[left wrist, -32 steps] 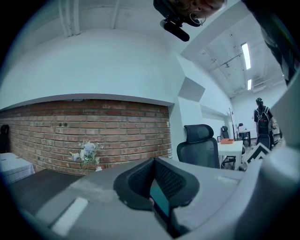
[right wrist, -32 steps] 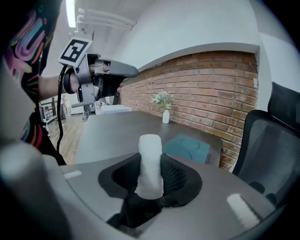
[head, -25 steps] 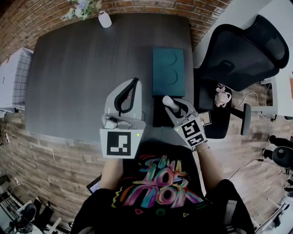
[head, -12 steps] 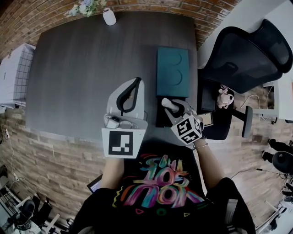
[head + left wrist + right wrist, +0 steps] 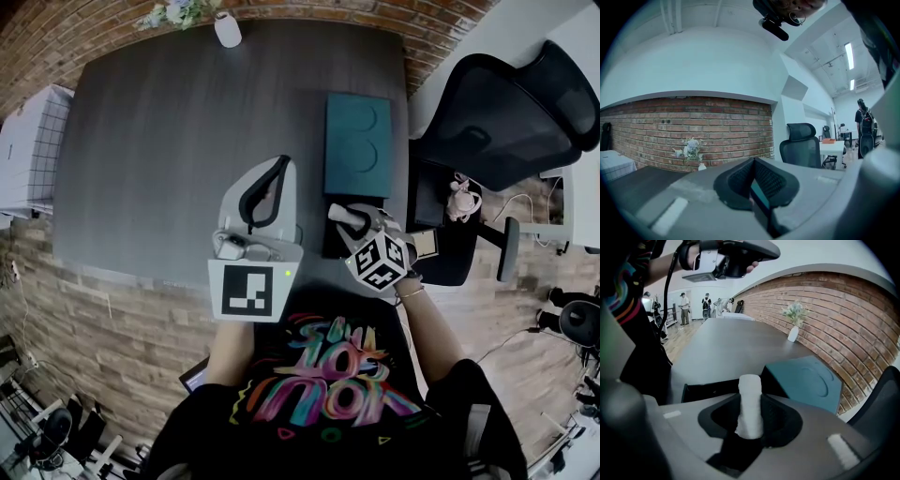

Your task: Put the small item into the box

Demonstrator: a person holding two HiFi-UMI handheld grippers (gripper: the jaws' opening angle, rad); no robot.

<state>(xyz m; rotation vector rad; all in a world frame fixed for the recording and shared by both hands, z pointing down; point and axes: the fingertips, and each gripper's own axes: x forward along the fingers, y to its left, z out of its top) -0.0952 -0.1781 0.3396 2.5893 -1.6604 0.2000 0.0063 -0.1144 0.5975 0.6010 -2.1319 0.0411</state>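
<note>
Right gripper view: right claw clamps white roll near box.

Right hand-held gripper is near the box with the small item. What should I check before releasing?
1. Grip on the white roll: ok. The right hand-held gripper presses it from both sides.
2. Black box open: ok. The teal lid lies flat beyond it.
3. Roll over the opening: cannot tell. The head view puts it above the box, but its height is unclear.
4. Box interior free: cannot tell. The gripper covers most of it.
5. Left hand-held gripper clear: ok. It is beside the box, jaws together, empty.
</note>
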